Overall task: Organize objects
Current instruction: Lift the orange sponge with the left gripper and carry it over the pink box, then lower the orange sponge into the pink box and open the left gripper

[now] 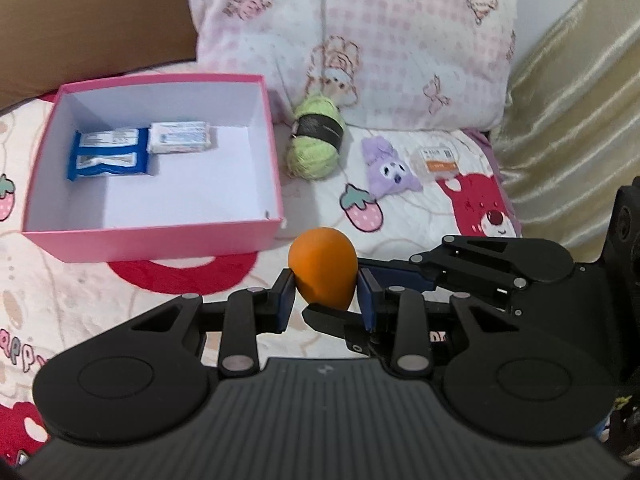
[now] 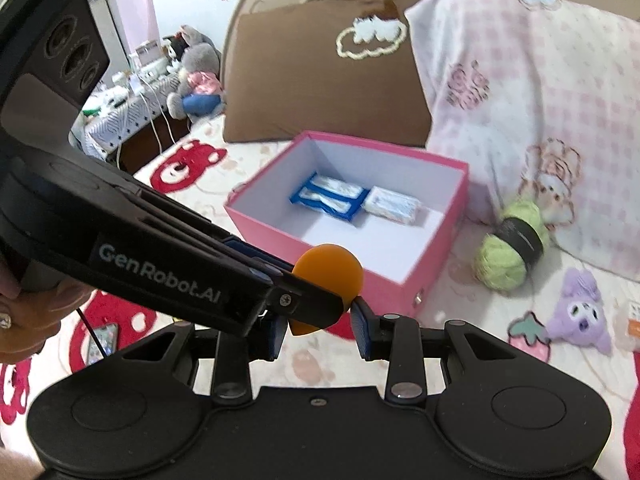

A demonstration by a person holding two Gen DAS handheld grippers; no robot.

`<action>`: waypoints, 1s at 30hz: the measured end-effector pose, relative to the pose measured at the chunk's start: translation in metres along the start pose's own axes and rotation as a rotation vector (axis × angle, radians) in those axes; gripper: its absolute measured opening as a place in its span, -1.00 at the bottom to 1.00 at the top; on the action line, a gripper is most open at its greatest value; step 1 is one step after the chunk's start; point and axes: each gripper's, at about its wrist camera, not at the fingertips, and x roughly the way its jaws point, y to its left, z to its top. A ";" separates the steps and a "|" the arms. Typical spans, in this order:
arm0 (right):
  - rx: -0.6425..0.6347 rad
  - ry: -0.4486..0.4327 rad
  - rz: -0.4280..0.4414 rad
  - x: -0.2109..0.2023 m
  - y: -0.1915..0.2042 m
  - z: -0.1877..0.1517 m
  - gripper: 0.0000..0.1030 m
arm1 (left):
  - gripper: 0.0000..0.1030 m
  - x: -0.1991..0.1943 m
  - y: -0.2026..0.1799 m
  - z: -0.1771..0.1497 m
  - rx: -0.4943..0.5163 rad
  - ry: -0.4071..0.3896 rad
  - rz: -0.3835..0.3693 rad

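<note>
An orange egg-shaped sponge (image 1: 323, 266) is held above the bed, just in front of an open pink box (image 1: 152, 236). My left gripper (image 1: 326, 296) is shut on the sponge, with a pad against each side. My right gripper (image 2: 318, 330) sits crossed against the left one; the sponge (image 2: 330, 268) lies between its fingers, which stand a little apart from it. The box (image 2: 440, 264) holds a blue packet (image 1: 108, 156) and a white packet (image 1: 180, 137). A green yarn ball (image 1: 316, 140), a purple plush (image 1: 390, 168) and a small clear packet (image 1: 438, 160) lie on the sheet.
A pink-patterned pillow (image 1: 360, 40) and a brown pillow (image 2: 320, 72) stand behind the box. A beige headboard (image 1: 572, 100) is at the right. A phone (image 2: 102, 342) lies on the sheet at the left. A cluttered side table with plush toys (image 2: 196, 76) stands beyond the bed.
</note>
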 end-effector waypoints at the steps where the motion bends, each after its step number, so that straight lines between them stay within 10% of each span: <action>1: -0.001 -0.005 0.008 0.001 0.001 0.002 -0.25 | -0.38 -0.003 0.003 0.001 -0.005 -0.009 0.005; 14: 0.036 -0.004 0.104 0.043 -0.011 0.061 -0.25 | -0.38 -0.006 0.046 0.049 -0.081 -0.050 0.087; 30: -0.172 0.224 0.147 0.184 -0.042 0.109 -0.25 | -0.38 0.099 0.147 0.102 -0.325 0.072 0.129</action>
